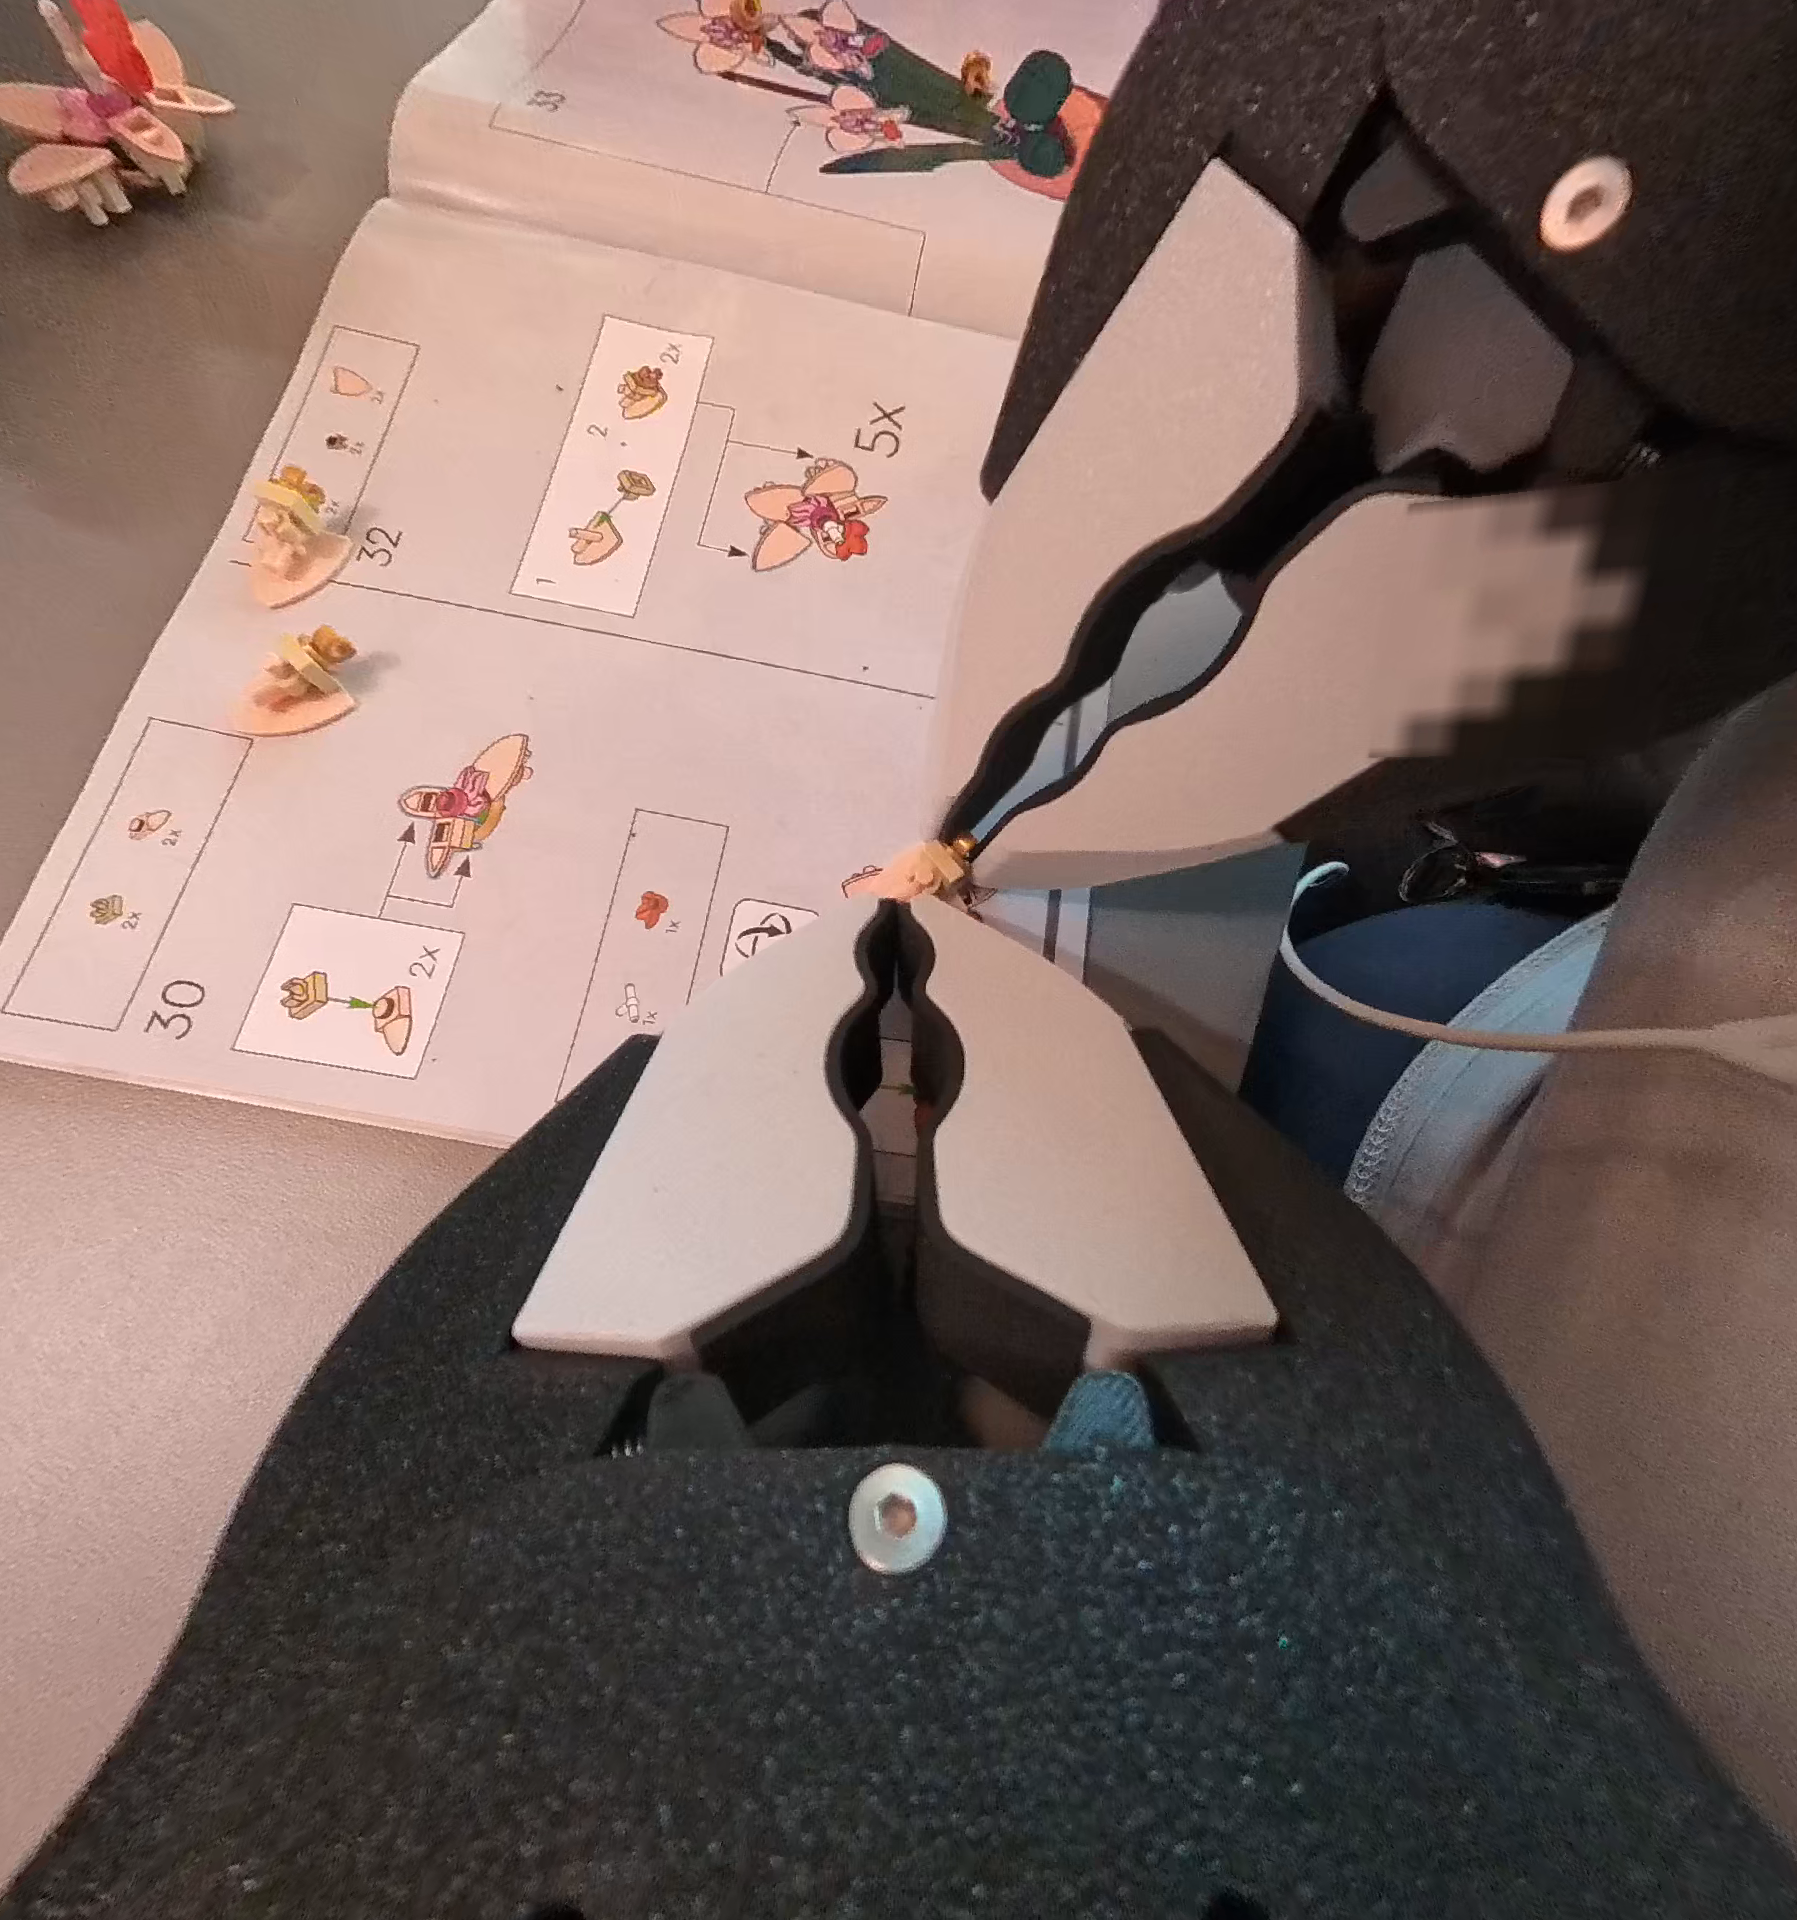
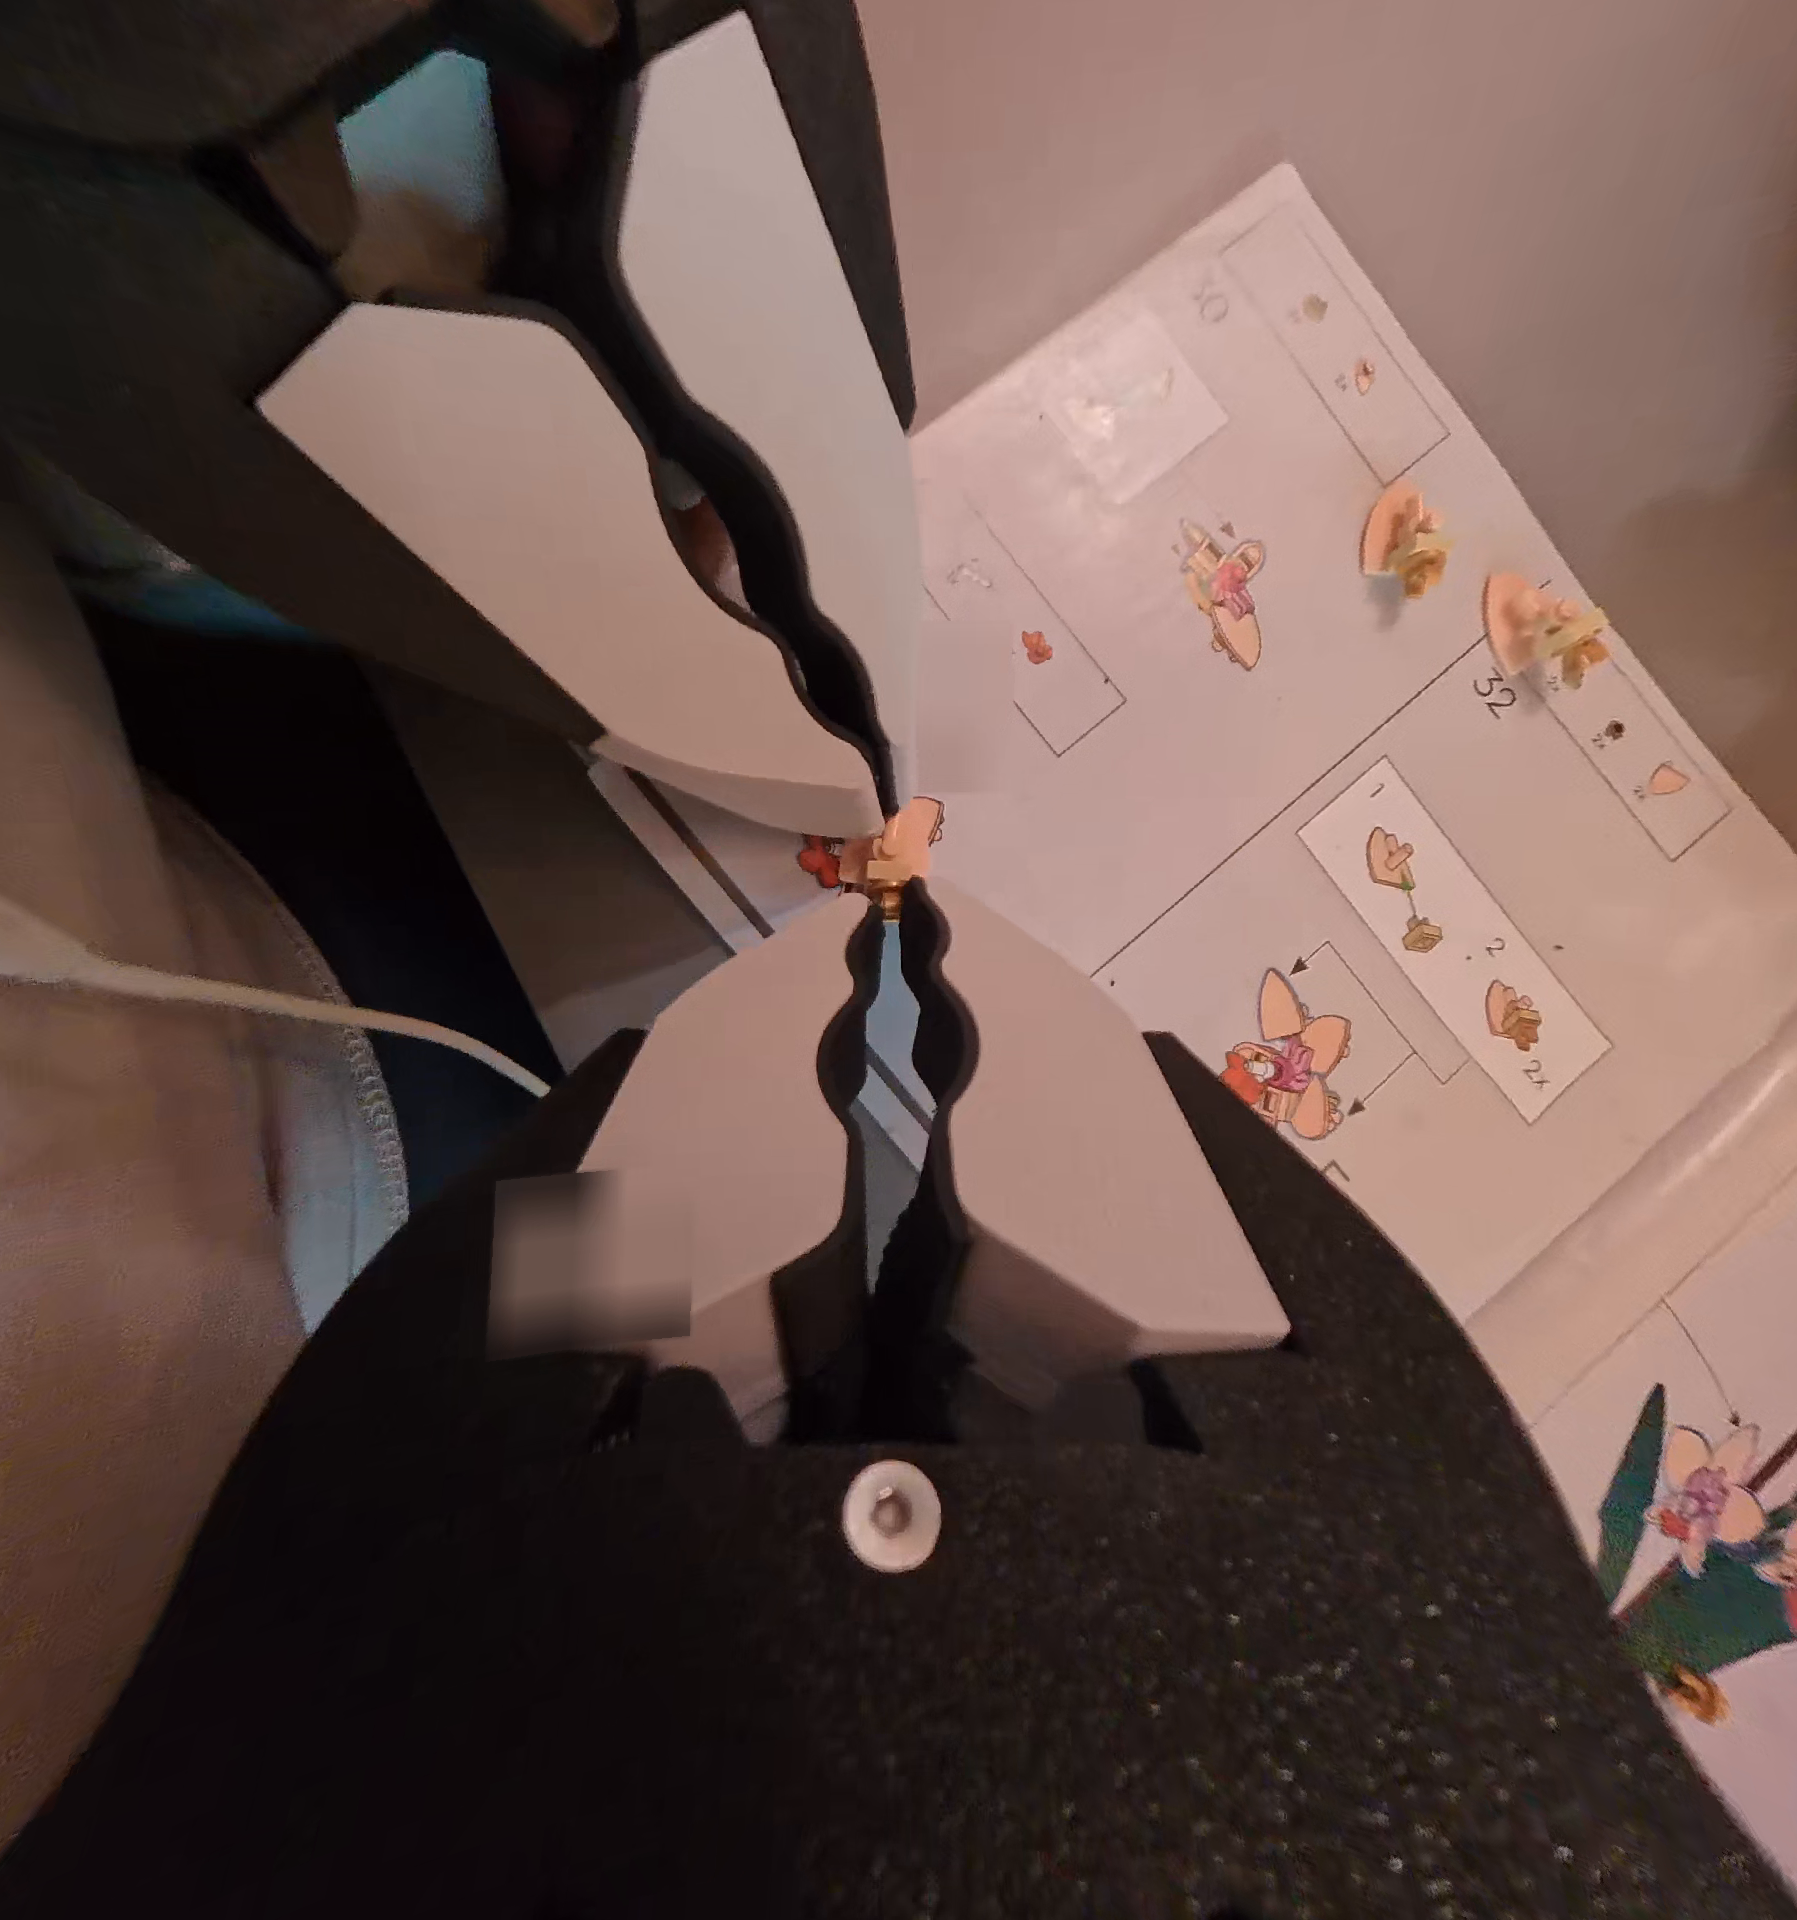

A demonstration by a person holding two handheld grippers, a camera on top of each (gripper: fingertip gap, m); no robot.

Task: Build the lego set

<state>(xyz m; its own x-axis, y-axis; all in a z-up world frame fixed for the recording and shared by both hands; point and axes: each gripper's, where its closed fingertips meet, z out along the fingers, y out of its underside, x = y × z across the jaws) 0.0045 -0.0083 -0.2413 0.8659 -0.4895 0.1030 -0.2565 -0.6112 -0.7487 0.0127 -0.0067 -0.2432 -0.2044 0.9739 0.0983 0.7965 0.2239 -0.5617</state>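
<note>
My left gripper (image 1: 889, 912) is shut on a small tan petal piece (image 1: 906, 873), held above the open instruction booklet (image 1: 561, 675). My right gripper (image 1: 961, 847) comes in from the upper right, tip to tip with it. It is shut on a tiny gold piece (image 1: 961, 842) that touches the tan piece. In the right wrist view my right gripper (image 2: 889, 906) pinches the gold piece (image 2: 889, 891). My left gripper (image 2: 889, 800) comes down from above onto the tan piece (image 2: 902, 844).
Two small tan-and-yellow petal assemblies (image 1: 291, 540) (image 1: 296, 686) lie on the booklet's left page; they also show in the right wrist view (image 2: 1403, 540) (image 2: 1543, 634). A built flower (image 1: 104, 114) sits far left on the grey table. A person's clothing (image 1: 1652, 1143) and a thin cable lie to the right. Only a small space, under 4 cm, lies between the two pairs of fingers. Both grippers' tips are roughly 25 cm from the built flower (image 1: 104, 114).
</note>
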